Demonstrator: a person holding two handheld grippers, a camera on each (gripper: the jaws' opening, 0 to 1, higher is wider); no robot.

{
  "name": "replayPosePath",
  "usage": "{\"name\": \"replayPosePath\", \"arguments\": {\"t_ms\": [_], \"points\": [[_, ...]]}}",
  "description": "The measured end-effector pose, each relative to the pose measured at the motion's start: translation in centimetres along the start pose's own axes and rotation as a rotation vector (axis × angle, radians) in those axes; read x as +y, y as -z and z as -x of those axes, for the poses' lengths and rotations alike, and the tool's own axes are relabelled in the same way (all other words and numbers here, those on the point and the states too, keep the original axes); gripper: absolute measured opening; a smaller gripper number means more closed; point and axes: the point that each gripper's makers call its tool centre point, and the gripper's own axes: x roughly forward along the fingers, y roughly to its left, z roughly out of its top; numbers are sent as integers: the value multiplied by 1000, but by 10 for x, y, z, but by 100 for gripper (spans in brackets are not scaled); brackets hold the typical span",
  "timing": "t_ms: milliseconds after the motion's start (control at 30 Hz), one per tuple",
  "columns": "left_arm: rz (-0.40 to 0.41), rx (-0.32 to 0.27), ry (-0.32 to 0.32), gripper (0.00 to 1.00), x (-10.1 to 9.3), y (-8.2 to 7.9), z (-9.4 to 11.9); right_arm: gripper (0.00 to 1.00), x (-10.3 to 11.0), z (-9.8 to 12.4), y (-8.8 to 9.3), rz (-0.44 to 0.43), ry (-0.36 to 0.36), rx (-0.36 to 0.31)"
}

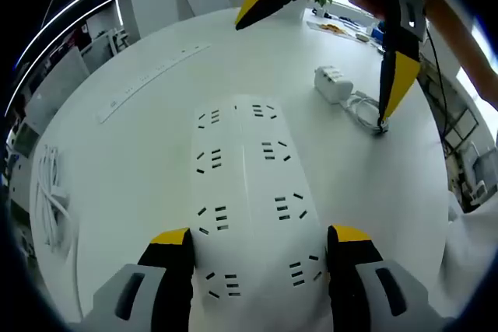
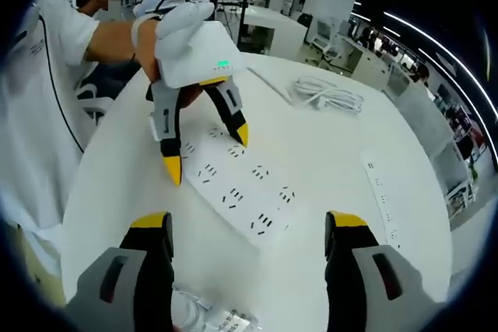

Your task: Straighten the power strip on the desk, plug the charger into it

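Observation:
A wide white power strip point(image 1: 247, 184) with two rows of sockets lies on the round white table point(image 1: 140, 153). My left gripper point(image 1: 259, 237) is open, one yellow-tipped jaw on each side of the strip's near end. Seen from the right gripper view, the left gripper point(image 2: 206, 152) hovers over one end of the power strip point(image 2: 237, 188). The white charger point(image 1: 333, 83) rests beyond the strip with its coiled cable point(image 1: 364, 110). My right gripper point(image 1: 325, 43) is open above the charger, one fingertip point(image 1: 395, 87) near the cable. The charger point(image 2: 222, 318) peeks in below my right gripper point(image 2: 249, 223).
A long narrow power strip point(image 1: 152, 79) lies further out on the table, also the long strip point(image 2: 381, 192). A bundled white cable point(image 2: 327, 95) sits at the far side, another cable bundle point(image 1: 50, 200) at the table edge. A person's white sleeve point(image 2: 47, 75) is on the left.

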Motion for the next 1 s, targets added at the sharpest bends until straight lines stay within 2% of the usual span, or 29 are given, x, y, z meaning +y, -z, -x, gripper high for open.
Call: {"name": "replayPosePath", "arguments": {"t_ms": [67,233,333,367,433,500,767,800,867,1000], "points": [[0,2,-2,71,0,0,0,78,3,-7,-1,11,-21,14],[-2,-4,0,71,2,-1,-1,73,9,-15,-9,-18,-77,-37],[-2,-1,-2,71,6,-2,-2,72,-2,-19,-9,-19,-63,-27],[-1,1,-2,71,6,-2,-2,74,-5,-20,-8,-22,-58,-14],[-1,3,-4,71,6,-2,-2,74,-2,-24,0,19,-50,65],[-1,3,-5,71,5,-1,-2,75,-10,-25,10,60,-34,133],[-13,0,-20,72,4,0,-3,77,0,-40,7,87,-59,134],[-14,-2,-20,72,4,-1,-2,77,3,-42,15,114,-77,182],[-14,-3,-21,72,4,0,-2,77,8,-44,21,161,-95,233],[-13,2,-21,72,3,1,-1,76,11,-49,24,202,-122,266]]}}
